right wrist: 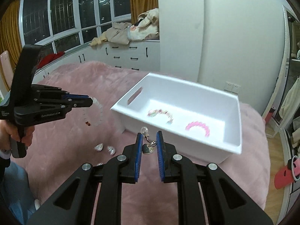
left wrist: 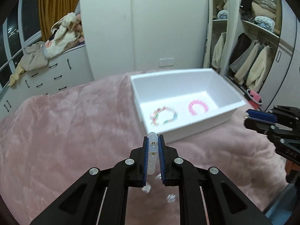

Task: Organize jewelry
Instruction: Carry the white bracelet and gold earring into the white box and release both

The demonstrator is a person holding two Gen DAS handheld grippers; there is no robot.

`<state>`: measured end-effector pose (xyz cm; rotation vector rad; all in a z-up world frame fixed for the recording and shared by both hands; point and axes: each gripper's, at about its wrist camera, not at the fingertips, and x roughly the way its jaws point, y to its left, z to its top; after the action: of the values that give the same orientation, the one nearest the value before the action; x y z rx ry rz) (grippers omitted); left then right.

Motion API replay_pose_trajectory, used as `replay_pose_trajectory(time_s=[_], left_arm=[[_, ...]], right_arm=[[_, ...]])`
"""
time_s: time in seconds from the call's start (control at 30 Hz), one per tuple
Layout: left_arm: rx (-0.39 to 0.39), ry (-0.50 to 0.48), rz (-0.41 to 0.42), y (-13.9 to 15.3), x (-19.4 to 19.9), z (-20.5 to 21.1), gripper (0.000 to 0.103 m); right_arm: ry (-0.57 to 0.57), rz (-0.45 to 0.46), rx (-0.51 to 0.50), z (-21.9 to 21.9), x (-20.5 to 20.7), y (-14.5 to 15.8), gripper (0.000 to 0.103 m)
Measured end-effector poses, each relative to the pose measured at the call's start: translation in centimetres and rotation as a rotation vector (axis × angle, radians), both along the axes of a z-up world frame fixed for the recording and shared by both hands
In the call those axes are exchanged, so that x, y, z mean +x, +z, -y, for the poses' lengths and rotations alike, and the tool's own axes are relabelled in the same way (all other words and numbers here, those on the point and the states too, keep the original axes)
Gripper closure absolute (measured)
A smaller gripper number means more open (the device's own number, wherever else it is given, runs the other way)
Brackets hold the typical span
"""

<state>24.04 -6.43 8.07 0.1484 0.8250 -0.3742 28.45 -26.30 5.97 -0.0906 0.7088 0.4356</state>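
My left gripper [left wrist: 154,140] is shut on a white bead bracelet [left wrist: 152,157], held above the pink blanket just before the white box [left wrist: 189,127]. In the right wrist view the left gripper [right wrist: 91,101] holds that bracelet [right wrist: 98,112] hanging in a loop. The box [right wrist: 178,142] holds a multicoloured bracelet [left wrist: 164,115] and a pink bracelet [left wrist: 198,107]. My right gripper [right wrist: 150,136] is partly closed around a heart charm [right wrist: 147,148] on a small chain with a clear bead, near the box's front wall. The right gripper also shows in the left wrist view [left wrist: 247,117].
Small clear earrings [right wrist: 105,148] lie on the pink blanket [left wrist: 65,131]. White drawers [right wrist: 127,56] with piled clothes stand behind the bed. An open wardrobe [left wrist: 253,56] is at the right. A pink object [right wrist: 286,170] lies on the floor.
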Motion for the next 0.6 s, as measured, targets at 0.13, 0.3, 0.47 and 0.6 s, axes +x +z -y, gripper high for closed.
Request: replay_pose_trajectory(time_s=[0.13,0.3,0.47,0.6], left_arm=[[-0.028,-0.023,0.003,1.7,1.4,1.5,0.088],[-0.050,-0.043,-0.005,3.0,3.6,3.4,0.088],[-0.026,-0.053,0.003,3.1,6.1,5.3,0.088],[-0.010,-0.053,-0.009,2.5,8.7,6.9,0.088]], right_arm=[[-0.024,0.020,0.003,1.2,1.9,0.7,0.087],[-0.044,0.028,0.003,2.7,3.8,1.4,0.087],[-0.057,0.028,-0.029,3.4,6.2,1.1,0.087],[-0.060,-0.003,-0.039,3.6,8.5,-0.1,0.087]])
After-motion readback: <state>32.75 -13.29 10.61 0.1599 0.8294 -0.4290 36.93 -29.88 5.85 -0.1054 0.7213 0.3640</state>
